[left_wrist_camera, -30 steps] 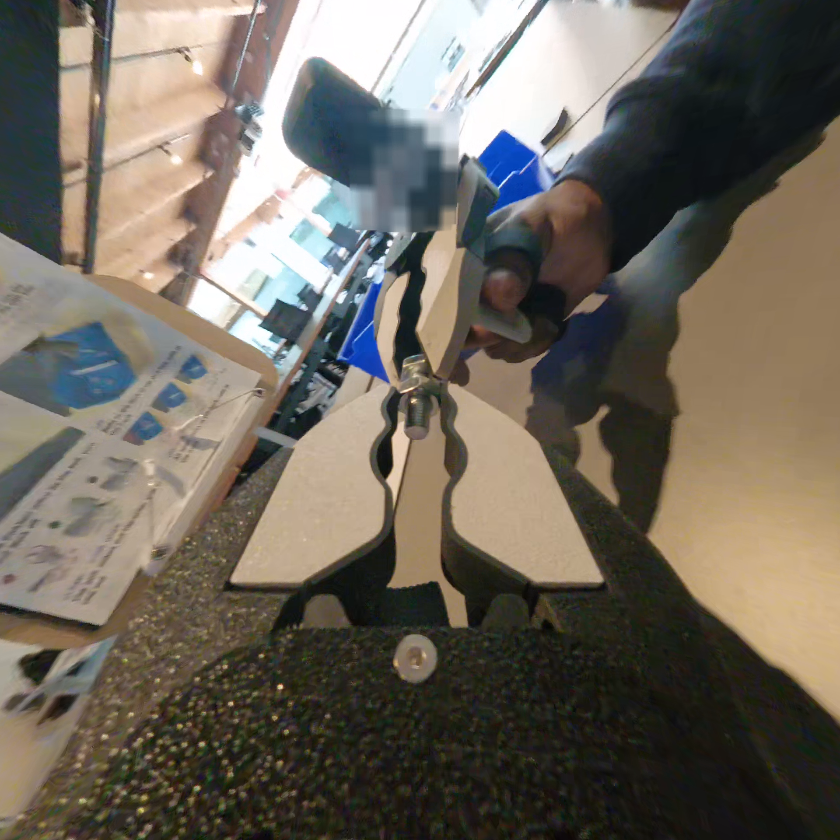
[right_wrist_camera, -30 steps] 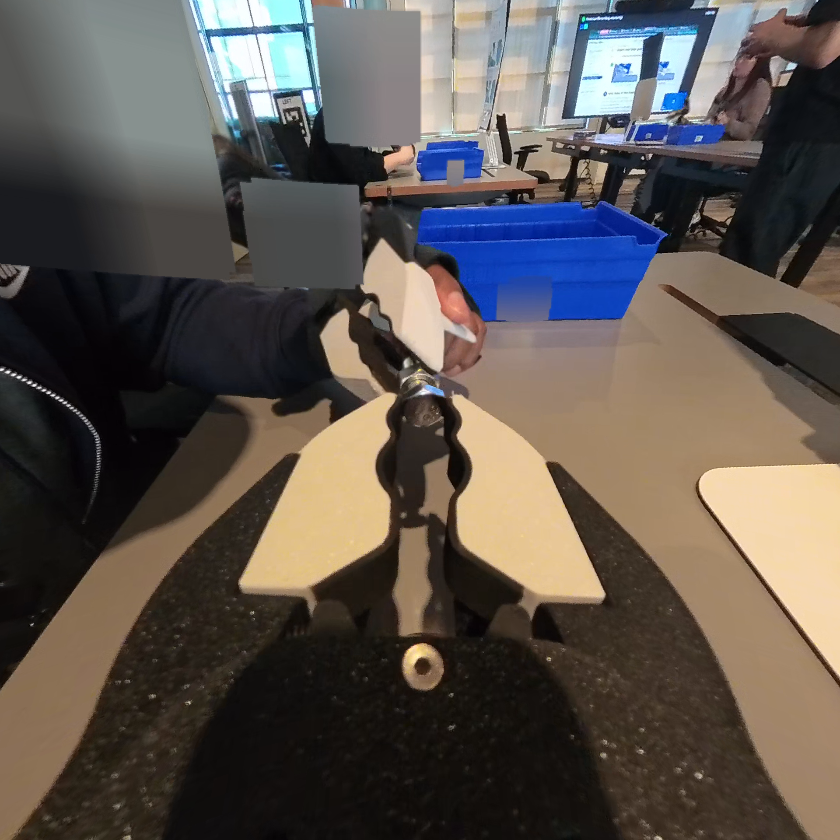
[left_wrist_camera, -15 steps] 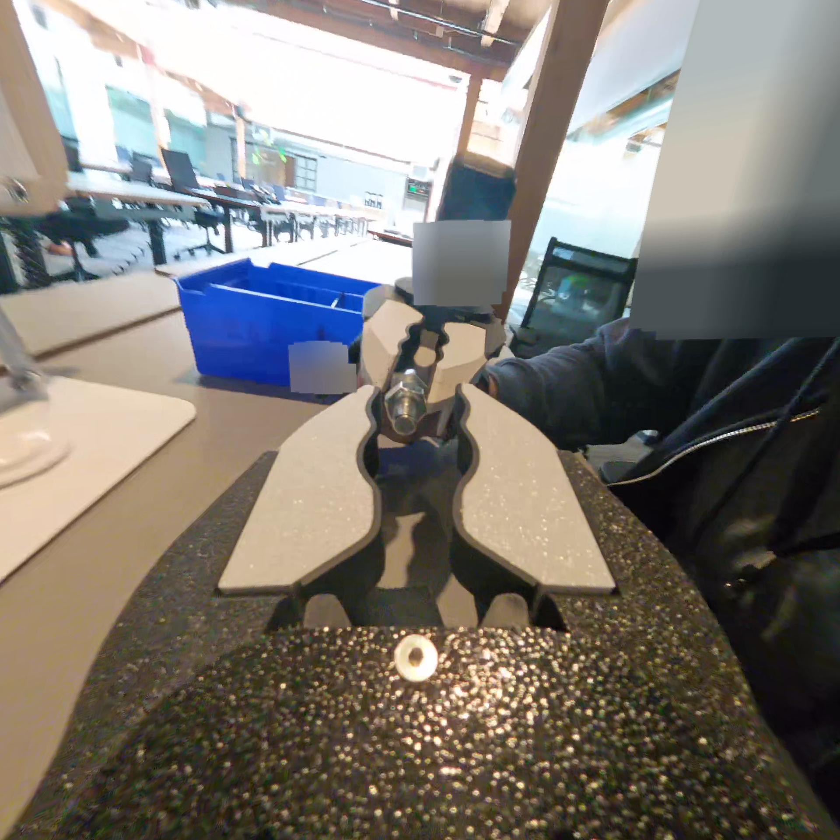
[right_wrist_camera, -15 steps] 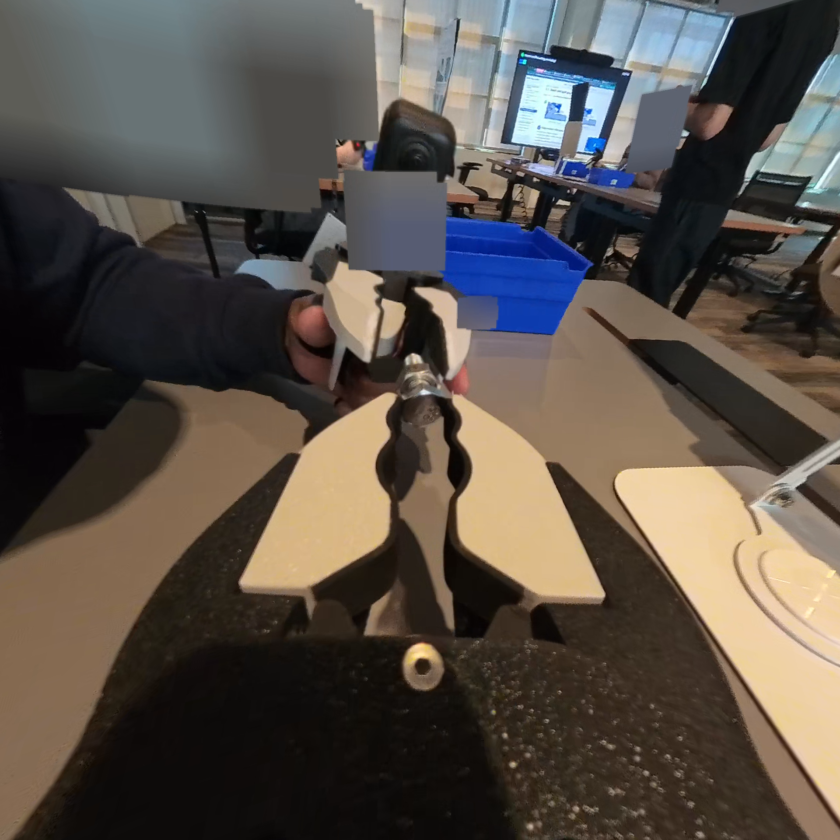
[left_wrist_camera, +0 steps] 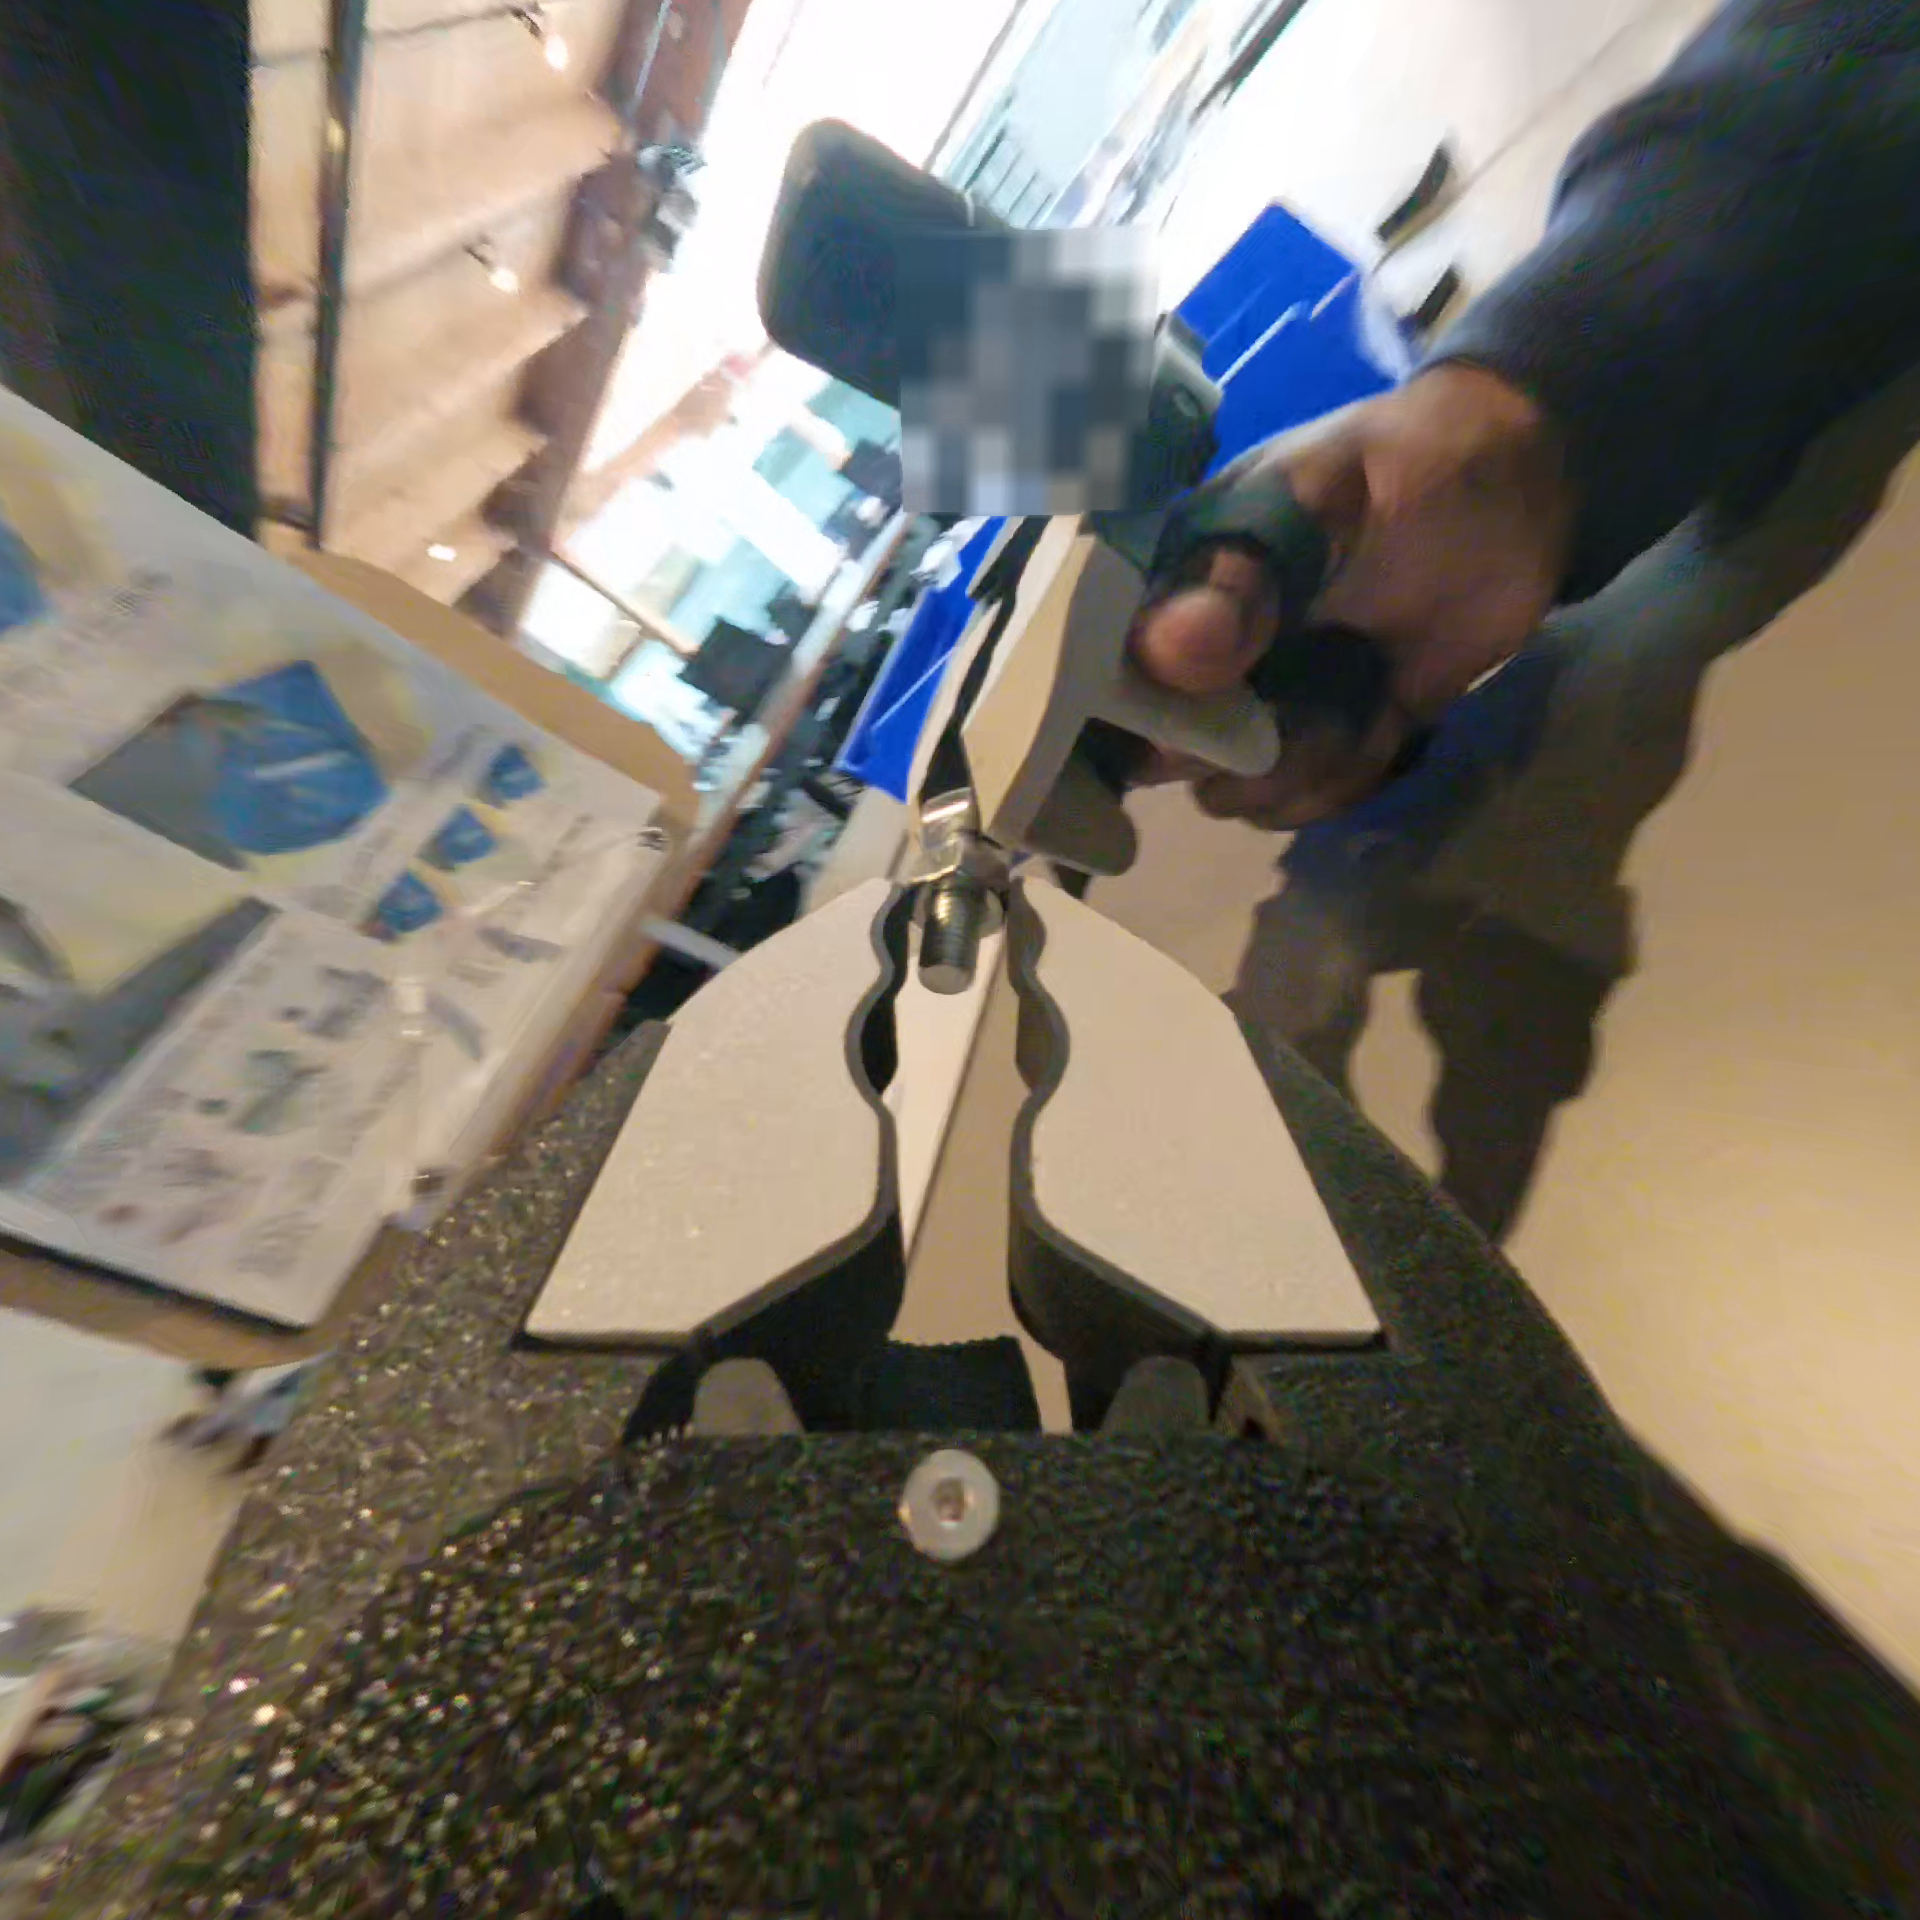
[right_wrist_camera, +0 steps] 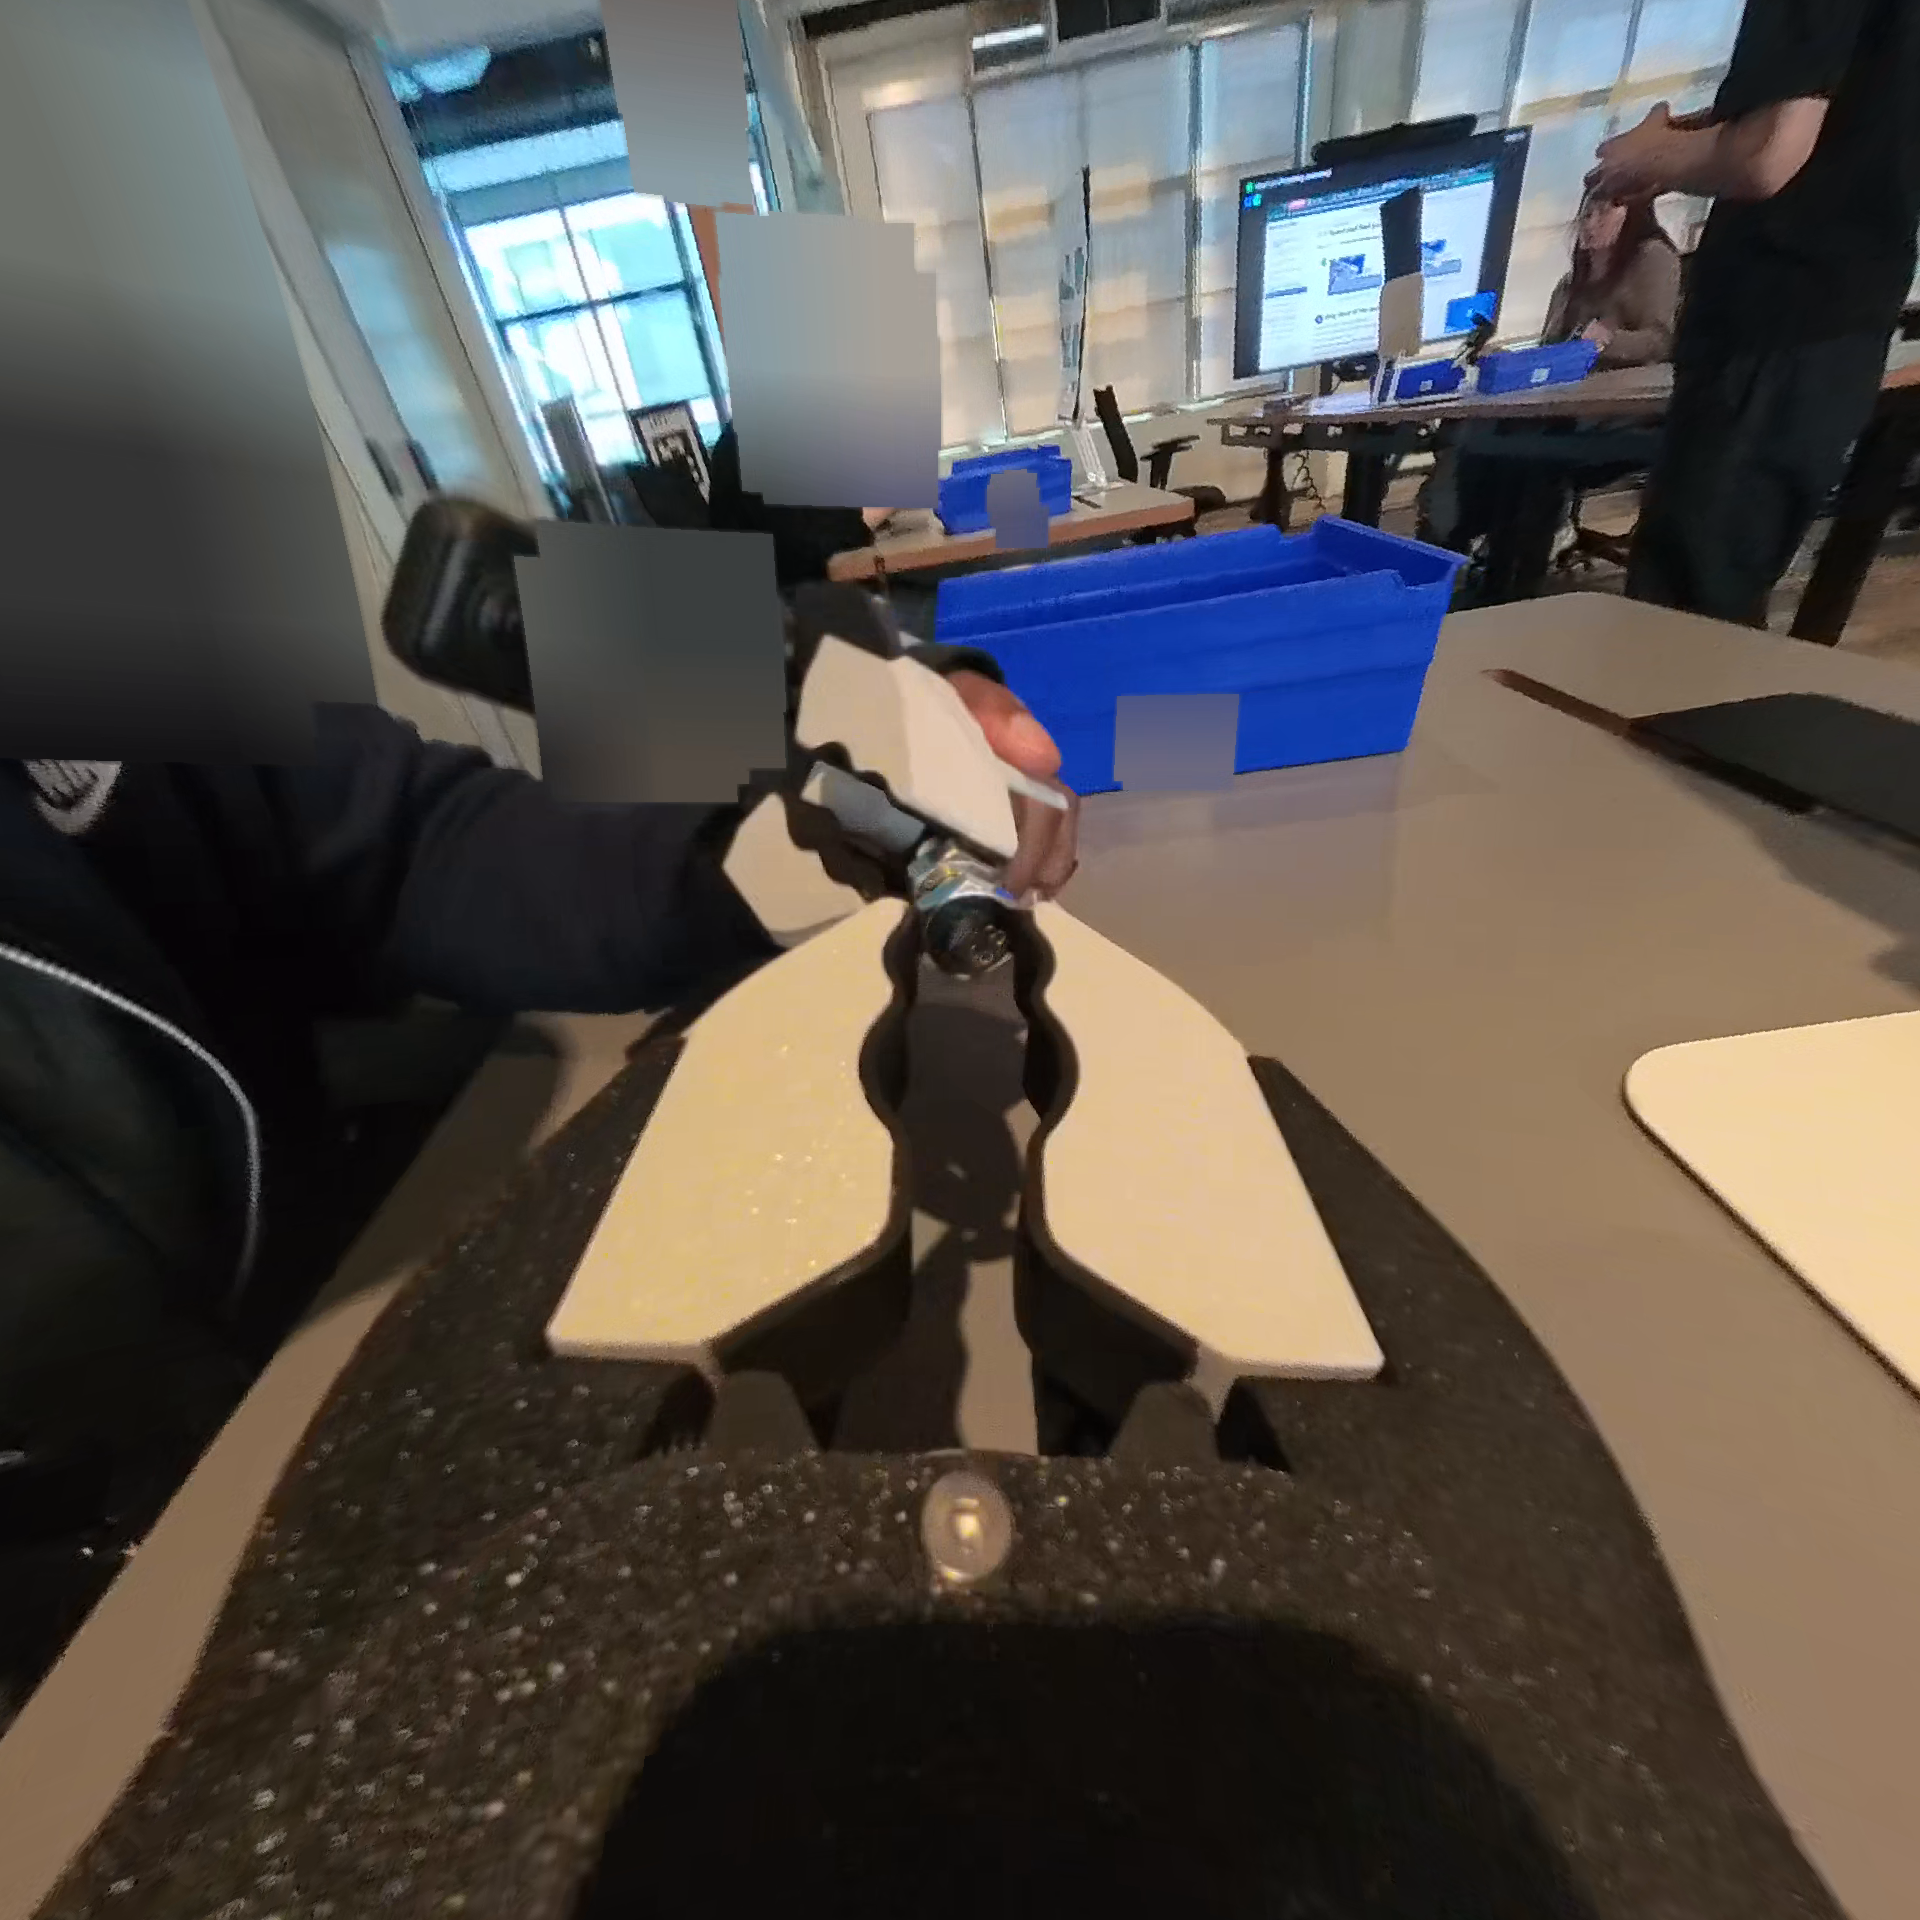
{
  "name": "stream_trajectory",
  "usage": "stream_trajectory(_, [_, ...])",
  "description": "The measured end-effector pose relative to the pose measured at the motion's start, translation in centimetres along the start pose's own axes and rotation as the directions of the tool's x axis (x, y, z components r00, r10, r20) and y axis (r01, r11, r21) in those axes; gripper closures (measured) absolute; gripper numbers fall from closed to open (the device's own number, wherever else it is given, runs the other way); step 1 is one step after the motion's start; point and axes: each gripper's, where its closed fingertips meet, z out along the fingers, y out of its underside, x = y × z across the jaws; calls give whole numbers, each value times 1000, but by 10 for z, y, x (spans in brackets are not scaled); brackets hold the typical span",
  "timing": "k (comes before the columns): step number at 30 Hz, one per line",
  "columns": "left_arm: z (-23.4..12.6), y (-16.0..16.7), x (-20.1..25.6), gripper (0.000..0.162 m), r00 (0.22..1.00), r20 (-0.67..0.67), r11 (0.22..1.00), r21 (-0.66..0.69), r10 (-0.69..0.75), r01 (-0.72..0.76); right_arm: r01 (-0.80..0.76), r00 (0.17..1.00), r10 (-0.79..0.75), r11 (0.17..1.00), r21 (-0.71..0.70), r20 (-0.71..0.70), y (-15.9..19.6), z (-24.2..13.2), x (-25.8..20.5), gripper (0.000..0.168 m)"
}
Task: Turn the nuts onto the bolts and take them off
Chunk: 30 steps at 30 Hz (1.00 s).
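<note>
A steel bolt with a wing nut on it is held in the air between my two grippers, above the grey table. My left gripper is shut at its tips on the wing nut, and the bolt's threaded end points back between its fingers. My right gripper is shut on the bolt's head. The left gripper also shows in the right wrist view, tilted, with the nut at its tips. The right gripper also shows in the left wrist view, held in a hand.
A blue bin stands on the table behind the grippers. A white mat lies at the right and a black pad beyond it. A board with a printed sheet is at the left. A person stands at far right.
The left wrist view has rolled from tilted to level and back to tilted: my left gripper has twisted around the bolt's axis. Both grippers have stayed shut on nut and bolt.
</note>
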Motion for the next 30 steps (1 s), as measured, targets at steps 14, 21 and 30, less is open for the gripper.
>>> stream_trajectory(14, [-2, -5, -10, 128, 556, -333, 545, 136, -761, 828, 95, 994, -88, 990, 104, -69, -10, -8, 3, 152])
stream_trajectory(21, [0, -10, -2, 131, 602, -329, 594, 136, -728, 793, 101, 992, -92, 989, 106, -87, -6, -9, 6, 152])
stream_trajectory(30, [-7, -11, -5, 133, 659, -302, 636, 187, -688, 749, 148, 986, -137, 983, 112, -99, -9, -12, 3, 152])
